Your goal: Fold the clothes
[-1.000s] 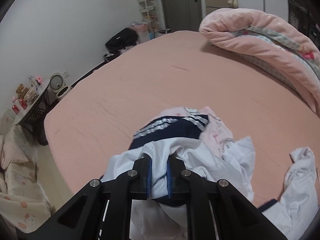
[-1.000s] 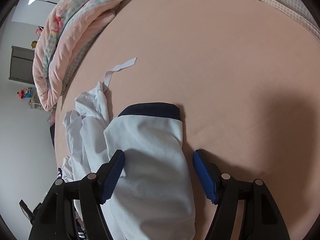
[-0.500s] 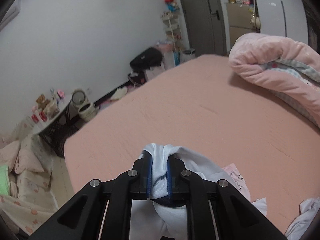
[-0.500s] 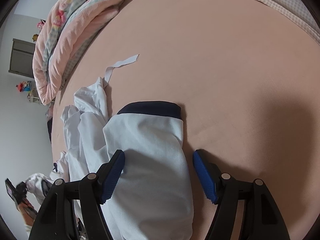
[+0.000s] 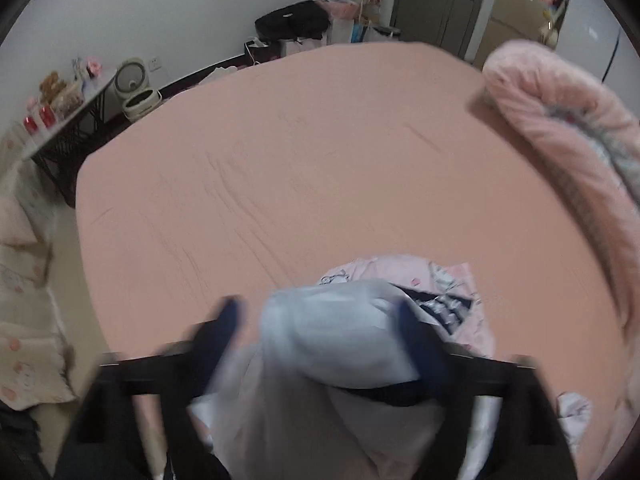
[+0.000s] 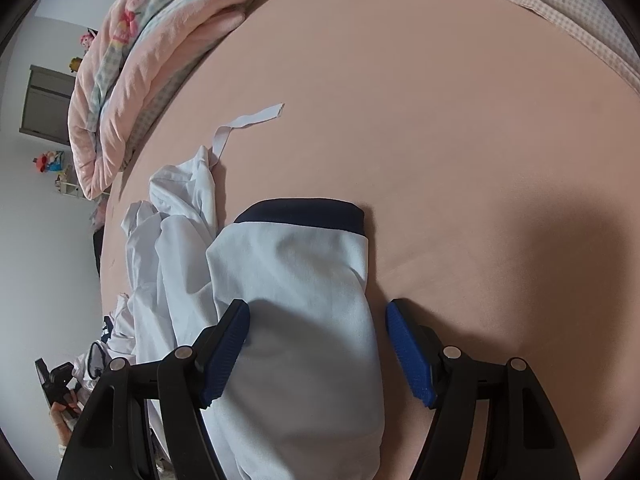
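While both grippers' jaws stand open, the left gripper (image 5: 320,316) and right gripper (image 6: 318,324) straddle the white shirt (image 6: 296,320) on the pink bed (image 6: 440,120).

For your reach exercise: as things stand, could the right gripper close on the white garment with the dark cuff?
Probably yes. The right gripper is open, its fingers either side of the white garment on the bed, with nothing between.
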The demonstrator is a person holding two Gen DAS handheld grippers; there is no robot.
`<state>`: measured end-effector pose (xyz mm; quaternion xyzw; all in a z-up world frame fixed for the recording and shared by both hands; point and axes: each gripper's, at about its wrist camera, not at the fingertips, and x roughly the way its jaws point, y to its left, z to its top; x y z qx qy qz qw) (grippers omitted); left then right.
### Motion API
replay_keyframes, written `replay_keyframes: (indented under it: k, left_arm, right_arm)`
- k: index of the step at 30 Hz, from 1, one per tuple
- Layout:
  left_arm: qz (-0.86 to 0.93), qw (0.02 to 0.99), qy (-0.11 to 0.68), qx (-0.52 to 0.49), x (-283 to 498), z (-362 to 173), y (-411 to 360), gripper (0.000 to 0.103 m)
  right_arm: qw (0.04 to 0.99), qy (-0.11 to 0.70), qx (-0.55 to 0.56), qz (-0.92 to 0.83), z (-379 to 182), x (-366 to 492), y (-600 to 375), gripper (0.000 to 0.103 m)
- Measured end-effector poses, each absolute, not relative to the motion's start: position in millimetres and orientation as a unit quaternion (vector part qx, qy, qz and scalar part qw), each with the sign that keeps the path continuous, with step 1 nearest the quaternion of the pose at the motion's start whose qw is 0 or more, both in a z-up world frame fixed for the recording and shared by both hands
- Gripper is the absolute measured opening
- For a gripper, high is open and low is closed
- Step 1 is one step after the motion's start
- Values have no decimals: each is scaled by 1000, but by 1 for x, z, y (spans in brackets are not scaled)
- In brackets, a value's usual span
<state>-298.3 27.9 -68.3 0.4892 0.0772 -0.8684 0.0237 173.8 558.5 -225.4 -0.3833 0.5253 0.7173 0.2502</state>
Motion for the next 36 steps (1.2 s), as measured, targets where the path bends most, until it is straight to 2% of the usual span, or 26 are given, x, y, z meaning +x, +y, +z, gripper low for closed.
replay_keyframes:
  k: [4,6,13,15,17,18,19,20,26,27,29,30,31,36]
  left_arm:
    - [-883,19,145,446,-269,-39,14,102]
    - [-888,-10,153,433,-252,-29,21,102]
    - [-879,-154,96,442,-174,-33,99,102]
    - [-868,-186,85,452,-154,-43,122,102]
    - [-857,-216,71,463,-140,-53,141,102]
    - [-852,-228,62,468,-133,-59,150,102]
    - [-848,-237,49,472,-126,-67,160,102]
    - [-843,-244,36,478,-119,-75,169,102]
    - [-795,-278,-12,538,-97,-134,207,100]
    - [-788,-283,-12,547,-95,-143,210,98]
    - [-768,-286,-7,573,-90,-162,213,85]
    - [-759,-283,-1,586,-91,-171,213,77]
    - [-751,-280,8,598,-93,-179,213,74]
    - [-700,-282,102,648,-99,-210,201,74]
  right_arm:
    - [253,531,-375,717,-226,176,557,70]
    - [255,535,-369,716,-226,175,557,70]
    - [243,550,-346,720,-226,178,551,70]
    - [243,546,-343,725,-228,178,550,60]
    - [242,539,-341,731,-228,177,548,39]
    - [241,540,-342,731,-229,179,548,33]
    - [240,540,-342,730,-230,182,549,20]
    - [243,539,-345,728,-232,184,548,11]
    - [275,519,-332,738,-228,187,542,6]
    - [282,514,-331,739,-225,190,542,6]
    - [300,506,-326,740,-220,194,543,6]
    - [309,497,-326,742,-216,197,544,6]
    - [317,489,-326,744,-213,200,544,5]
    - [333,468,-342,743,-208,214,548,5]
